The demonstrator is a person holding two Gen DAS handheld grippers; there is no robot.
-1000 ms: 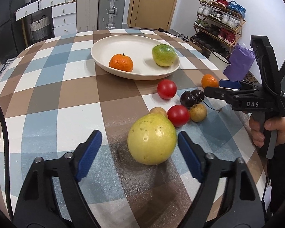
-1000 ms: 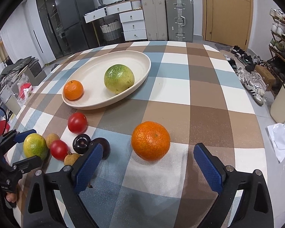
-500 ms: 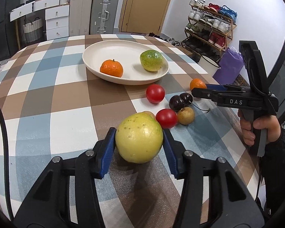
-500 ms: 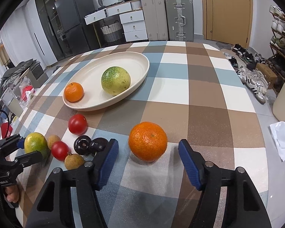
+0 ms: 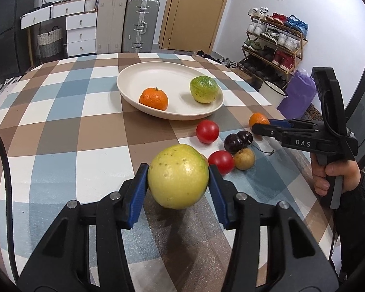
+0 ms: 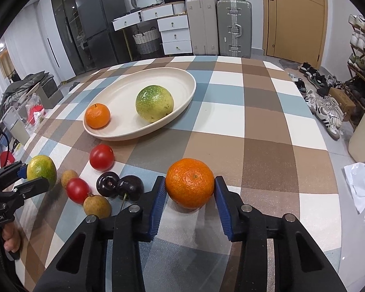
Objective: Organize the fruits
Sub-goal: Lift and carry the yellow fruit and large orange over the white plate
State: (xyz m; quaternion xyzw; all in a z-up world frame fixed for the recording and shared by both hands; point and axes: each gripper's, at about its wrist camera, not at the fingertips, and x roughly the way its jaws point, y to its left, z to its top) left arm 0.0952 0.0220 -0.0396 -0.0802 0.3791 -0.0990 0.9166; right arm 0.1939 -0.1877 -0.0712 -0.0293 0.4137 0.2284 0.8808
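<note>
My left gripper [image 5: 178,182] is shut on a large yellow-green fruit [image 5: 178,176] just above the checked tablecloth. My right gripper [image 6: 189,189] is shut on an orange [image 6: 189,183] that rests on the cloth. A cream oval plate [image 5: 133,77] at the table's far side holds a small orange [image 5: 154,98] and a green fruit [image 5: 204,89]. Between the grippers lie two red tomatoes [image 5: 207,131], two dark cherries [image 5: 238,141] and a brown longan [image 5: 244,161]. The plate also shows in the right wrist view [image 6: 182,77].
The round table's edge [image 5: 323,221] runs close on the right. Beyond it stand a shoe rack [image 5: 275,41], a purple bag [image 5: 296,92], suitcases [image 5: 140,24] and white drawers [image 5: 81,32]. A second longan [image 6: 69,176] lies by the left gripper.
Both grippers have closed: the left onto the yellow-green fruit, the right onto the orange. The left gripper has lifted its fruit slightly.
</note>
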